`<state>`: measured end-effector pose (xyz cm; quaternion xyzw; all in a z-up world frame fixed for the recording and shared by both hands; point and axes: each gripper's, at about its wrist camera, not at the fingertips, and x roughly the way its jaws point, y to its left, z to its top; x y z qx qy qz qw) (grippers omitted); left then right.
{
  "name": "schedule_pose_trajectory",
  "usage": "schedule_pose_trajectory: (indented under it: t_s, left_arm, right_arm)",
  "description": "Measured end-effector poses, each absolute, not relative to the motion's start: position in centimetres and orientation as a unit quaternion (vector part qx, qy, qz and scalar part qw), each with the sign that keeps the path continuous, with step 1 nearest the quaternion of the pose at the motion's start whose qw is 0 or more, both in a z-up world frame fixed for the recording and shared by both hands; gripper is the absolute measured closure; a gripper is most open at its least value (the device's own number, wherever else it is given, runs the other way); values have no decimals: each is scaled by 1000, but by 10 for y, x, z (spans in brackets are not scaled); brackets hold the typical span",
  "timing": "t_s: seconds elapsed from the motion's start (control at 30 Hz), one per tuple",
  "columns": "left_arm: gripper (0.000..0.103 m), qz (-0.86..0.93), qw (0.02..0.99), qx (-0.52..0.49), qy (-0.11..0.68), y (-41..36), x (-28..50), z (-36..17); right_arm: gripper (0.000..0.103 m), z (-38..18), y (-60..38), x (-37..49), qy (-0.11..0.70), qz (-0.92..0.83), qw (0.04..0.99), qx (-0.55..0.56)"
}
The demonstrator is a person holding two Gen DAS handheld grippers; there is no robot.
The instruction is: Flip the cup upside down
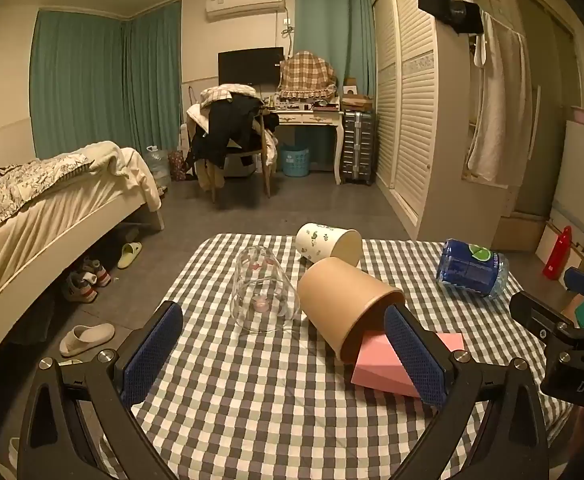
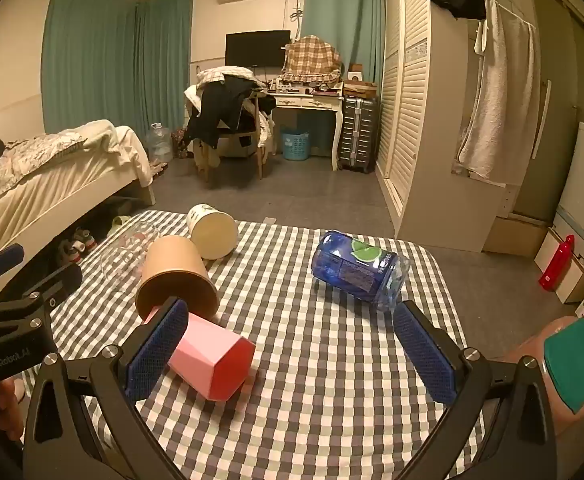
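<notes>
Flip not done for most: clear glass cup [image 1: 261, 292] already mouth-down on checked tablecloth [image 1: 251, 400], brown paper cup [image 1: 346, 304], white printed cup [image 1: 328, 242] and pink cup [image 2: 211, 360] lie sideways, left gripper [image 1: 283, 354] and right gripper [image 2: 292, 350] both wide apart, holding nothing

Five cups lie on the checked desk [image 1: 251, 400]. A clear glass cup [image 1: 261, 290] stands mouth down toward the left edge. Beside it, a brown paper cup [image 1: 344, 300] lies on its side, its mouth resting over the end of a pink faceted cup [image 2: 211, 364], which also lies on its side near the middle. A white paper cup [image 1: 328, 242] with small green prints lies on its side at the far edge, just behind the brown one. A blue transparent cup [image 2: 358, 268] with a green lime label lies tipped over toward the far right corner, well apart from the others.
</notes>
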<state>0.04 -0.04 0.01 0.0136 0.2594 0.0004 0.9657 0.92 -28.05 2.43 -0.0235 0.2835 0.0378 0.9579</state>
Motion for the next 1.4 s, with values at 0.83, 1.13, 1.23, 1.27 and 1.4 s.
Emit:
schedule_pose_trajectory:
  t_s: [0.83, 1.13, 1.23, 1.27, 1.4]
  left_arm:
    - [0, 5, 966, -3, 257, 7, 2, -2]
    - [0, 5, 966, -2, 259, 5, 3, -3]
    - [0, 4, 966, -2, 259, 6, 3, -3]
    - [0, 5, 966, -2, 259, 6, 4, -3]
    - [0, 5, 966, -2, 259, 5, 3, -3]
  right_arm:
    - [0, 19, -273, 12, 287, 46, 956, -26]
    - [0, 18, -273, 11, 287, 47, 957, -26]
    - [0, 17, -273, 11, 287, 47, 956, -26]
    - [0, 17, -273, 11, 287, 47, 956, -26]
    - [0, 18, -272, 10, 288, 48, 956, -26]
